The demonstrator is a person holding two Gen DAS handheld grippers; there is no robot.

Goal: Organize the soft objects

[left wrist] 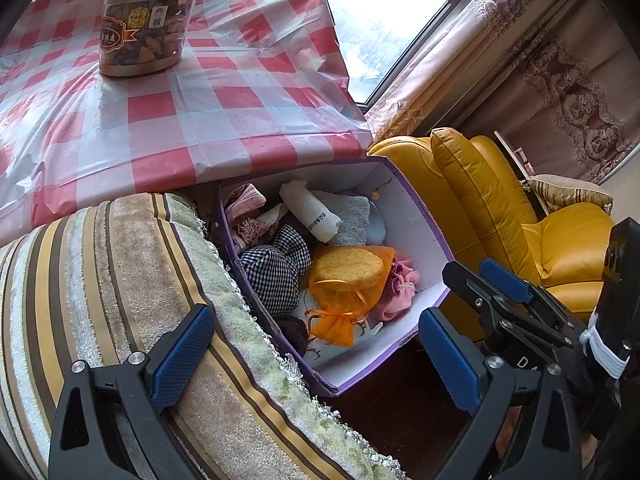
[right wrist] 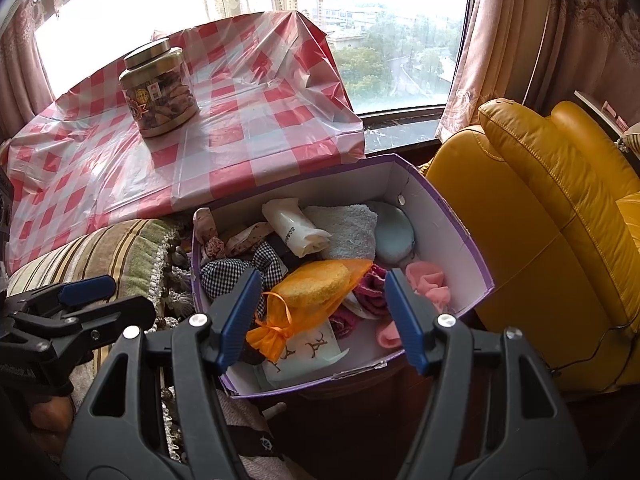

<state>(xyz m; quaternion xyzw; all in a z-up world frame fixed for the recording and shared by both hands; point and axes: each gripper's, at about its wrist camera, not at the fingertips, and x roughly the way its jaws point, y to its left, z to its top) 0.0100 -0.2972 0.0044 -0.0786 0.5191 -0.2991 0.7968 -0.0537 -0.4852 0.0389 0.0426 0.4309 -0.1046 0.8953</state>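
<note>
A purple-edged white box (left wrist: pixel 424 216) (right wrist: pixel 452 224) holds several soft things: an orange mesh bag with a yellow sponge (left wrist: pixel 348 276) (right wrist: pixel 312 284), a black-and-white checked cloth (left wrist: pixel 280 272) (right wrist: pixel 224 272), a white roll (left wrist: pixel 310 210) (right wrist: pixel 294 226), a grey towel (left wrist: pixel 352 216) (right wrist: pixel 348 228) and pink cloth (left wrist: pixel 400 284) (right wrist: pixel 428 280). My left gripper (left wrist: pixel 316 356) is open and empty, above the striped cushion and the box's near corner. My right gripper (right wrist: pixel 320 316) is open and empty, just above the box's near edge; it also shows in the left wrist view (left wrist: pixel 484 280).
A table with a red-checked plastic cloth (left wrist: pixel 200 120) (right wrist: pixel 240 140) stands behind the box, with a jar of snacks (left wrist: pixel 148 20) (right wrist: pixel 160 88) on it. A striped cushion (left wrist: pixel 120 280) (right wrist: pixel 112 252) lies left of the box. A yellow leather armchair (left wrist: pixel 500 208) (right wrist: pixel 560 220) stands right.
</note>
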